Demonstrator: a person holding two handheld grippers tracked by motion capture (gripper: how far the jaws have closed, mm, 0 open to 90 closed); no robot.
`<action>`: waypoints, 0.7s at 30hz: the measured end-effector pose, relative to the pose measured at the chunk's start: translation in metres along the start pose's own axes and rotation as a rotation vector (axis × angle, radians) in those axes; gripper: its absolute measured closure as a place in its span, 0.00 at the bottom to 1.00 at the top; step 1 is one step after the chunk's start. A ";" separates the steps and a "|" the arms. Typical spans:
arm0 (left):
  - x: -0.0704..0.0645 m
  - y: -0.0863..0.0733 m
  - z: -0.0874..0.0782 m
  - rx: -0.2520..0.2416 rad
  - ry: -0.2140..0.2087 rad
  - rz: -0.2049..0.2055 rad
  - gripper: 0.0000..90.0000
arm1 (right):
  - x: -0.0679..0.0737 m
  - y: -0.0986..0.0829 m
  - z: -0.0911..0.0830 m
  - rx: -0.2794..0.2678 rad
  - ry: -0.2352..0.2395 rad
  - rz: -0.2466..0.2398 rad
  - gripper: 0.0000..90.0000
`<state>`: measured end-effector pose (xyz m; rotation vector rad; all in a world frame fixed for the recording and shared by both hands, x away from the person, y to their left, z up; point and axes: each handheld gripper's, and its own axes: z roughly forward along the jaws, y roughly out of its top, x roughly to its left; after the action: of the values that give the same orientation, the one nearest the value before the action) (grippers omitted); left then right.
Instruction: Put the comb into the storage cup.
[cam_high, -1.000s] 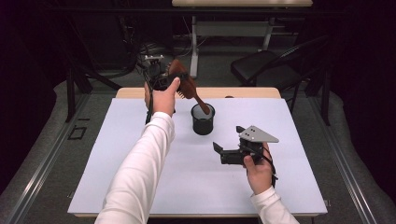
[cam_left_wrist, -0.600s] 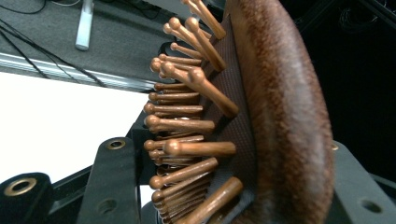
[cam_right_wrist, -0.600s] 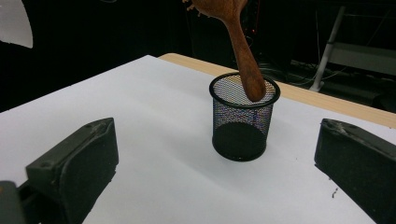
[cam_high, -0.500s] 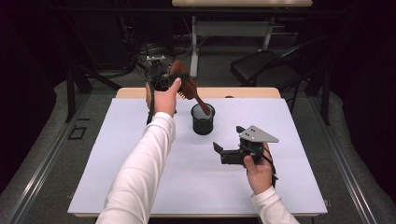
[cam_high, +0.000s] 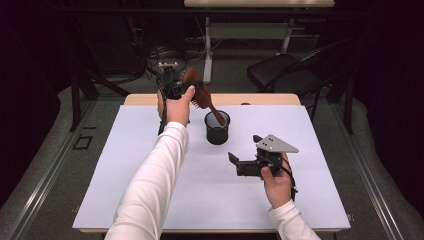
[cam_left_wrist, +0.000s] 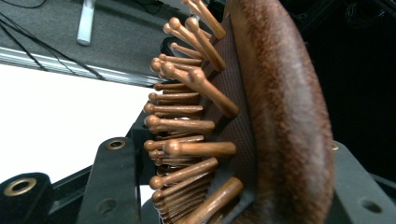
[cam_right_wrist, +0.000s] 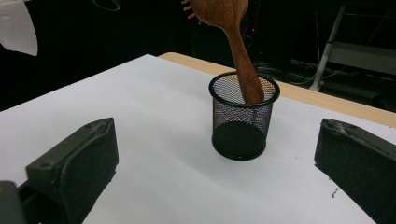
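Your white surface (cam_high: 150, 165) spreads across the middle of the high view, with a bare wooden strip along its 12 o'clock edge. Beyond that edge, on the floor at 1 o'clock, stands a dark folding chair (cam_high: 280, 75).

Your left arm in its white sleeve (cam_high: 150, 180) reaches up from 6 o'clock toward 11 o'clock, carrying the left tongs (cam_high: 186, 90) above the far edge of the surface. They are clamped on the head of the wooden hairbrush (cam_high: 197, 95); in the left gripper view the brown back of the head presses against one jaw and the rows of round-tipped bristles (cam_left_wrist: 187, 126) face the other. The brush tilts, head high toward 11 o'clock, handle slanting down toward 5 o'clock.

Your right tongs (cam_high: 245, 162) sit low over the surface at about 4 o'clock from the centre, jaws spread wide apart with nothing between them, pointed toward the cup.

The black mesh cup (cam_high: 217, 127) stands upright on the surface just past centre, toward 12 o'clock. In the right gripper view the brush handle (cam_right_wrist: 243, 60) dips inside its rim, leaning against the far wall of the cup.
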<state>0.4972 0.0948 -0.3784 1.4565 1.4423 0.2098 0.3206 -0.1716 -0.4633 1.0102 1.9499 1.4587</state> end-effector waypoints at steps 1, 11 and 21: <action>0.000 -0.001 0.001 0.000 -0.001 -0.003 0.55 | 0.000 0.000 0.000 0.000 0.000 0.001 0.00; 0.002 -0.006 0.006 0.011 -0.001 -0.005 0.55 | 0.000 0.000 -0.001 -0.001 0.001 0.003 0.00; 0.004 -0.011 0.012 0.024 0.004 -0.008 0.55 | -0.001 0.000 -0.001 -0.002 -0.003 0.004 0.00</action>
<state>0.4998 0.0893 -0.3935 1.4702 1.4582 0.1903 0.3203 -0.1729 -0.4629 1.0150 1.9454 1.4597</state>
